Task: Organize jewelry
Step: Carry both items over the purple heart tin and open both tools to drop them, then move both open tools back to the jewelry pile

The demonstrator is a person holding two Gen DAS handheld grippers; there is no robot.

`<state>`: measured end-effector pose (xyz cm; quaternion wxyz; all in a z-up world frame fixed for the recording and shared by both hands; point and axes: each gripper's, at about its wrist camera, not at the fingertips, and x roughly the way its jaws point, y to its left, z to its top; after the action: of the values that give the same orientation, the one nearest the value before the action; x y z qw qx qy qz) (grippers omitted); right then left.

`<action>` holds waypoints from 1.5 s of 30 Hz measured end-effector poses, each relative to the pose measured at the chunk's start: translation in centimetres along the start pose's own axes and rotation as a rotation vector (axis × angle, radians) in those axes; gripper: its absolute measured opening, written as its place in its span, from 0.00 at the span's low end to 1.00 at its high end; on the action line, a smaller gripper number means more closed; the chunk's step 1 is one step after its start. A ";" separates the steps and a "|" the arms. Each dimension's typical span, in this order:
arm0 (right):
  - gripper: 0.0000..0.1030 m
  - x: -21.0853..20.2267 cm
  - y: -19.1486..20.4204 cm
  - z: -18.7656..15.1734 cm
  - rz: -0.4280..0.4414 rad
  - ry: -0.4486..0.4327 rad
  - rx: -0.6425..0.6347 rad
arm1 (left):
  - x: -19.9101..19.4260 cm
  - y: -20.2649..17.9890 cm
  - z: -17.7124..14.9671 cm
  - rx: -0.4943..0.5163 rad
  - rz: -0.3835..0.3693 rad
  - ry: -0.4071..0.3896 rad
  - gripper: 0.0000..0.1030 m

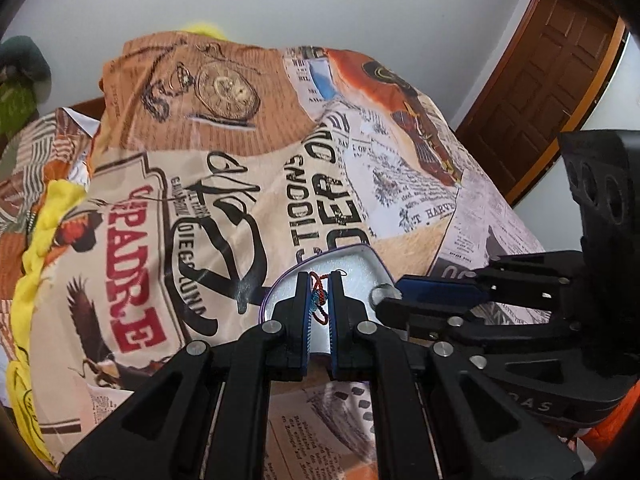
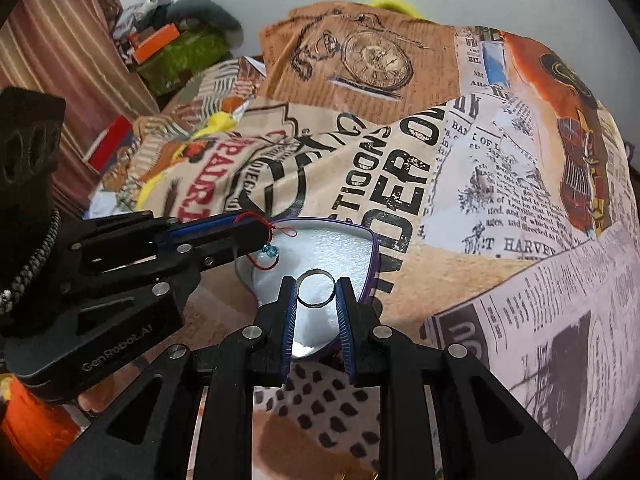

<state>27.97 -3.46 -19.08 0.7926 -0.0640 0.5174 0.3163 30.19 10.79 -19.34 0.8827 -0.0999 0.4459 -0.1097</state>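
Your right gripper (image 2: 316, 292) is pinched on a silver ring (image 2: 316, 289), held upright between the blue pads just over the near edge of the purple-rimmed tray (image 2: 370, 240). Your left gripper (image 1: 319, 298) is squeezed almost closed on a red cord bracelet (image 1: 319, 300) with blue beads, over the tray's white lining. All of this sits on a newspaper-print bedspread (image 2: 500, 184); behind it there's a white wall (image 1: 320, 0).

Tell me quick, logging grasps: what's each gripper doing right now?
Left gripper: closed on the red thread bracelet.
Right gripper: closed on the silver ring.
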 end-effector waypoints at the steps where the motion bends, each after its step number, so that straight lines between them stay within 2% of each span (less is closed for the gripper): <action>1: 0.17 0.3 0.0 0.0 -0.005 0.008 -0.005 | 0.2 0.1 -0.1 0.001 -0.005 0.005 0.06; 14: 0.18 1.6 0.8 0.2 -0.003 0.064 -0.055 | 0.2 0.2 -0.4 0.006 0.038 0.035 0.06; 16: 0.19 1.5 0.9 0.3 -0.022 0.073 -0.057 | -0.7 0.3 -0.3 -0.004 0.049 0.021 0.06; 18: 0.26 1.1 0.7 0.3 -0.025 0.074 -0.047 | -1.5 0.3 -0.2 -0.006 0.070 0.007 0.10; 20: 0.30 0.3 0.6 0.3 -0.018 0.057 -0.030 | -2.3 0.1 -0.2 0.002 0.095 -0.008 0.10; 27: 0.30 -3.6 1.1 -0.2 -0.075 -0.025 -0.032 | -5.4 -1.4 -0.8 0.038 0.135 -0.045 0.10; 32: 0.30 -6.7 1.2 -1.2 -0.113 -0.085 -0.037 | -7.5 -3.0 -2.0 0.053 0.133 -0.067 0.21; 39: 0.30 -10.3 0.5 -3.6 -0.175 -0.153 -0.040 | -9.1 -5.8 -3.8 0.083 0.110 -0.070 0.23; 45: 0.30 -11.7 -1.1 -5.9 -0.191 -0.166 -0.005 | -8.6 -8.3 -5.7 0.116 0.088 -0.044 0.25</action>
<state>20.93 -11.92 -11.95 0.8590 -0.0886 0.4407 0.2450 19.72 4.83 -13.75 0.9005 -0.0311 0.4235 -0.0941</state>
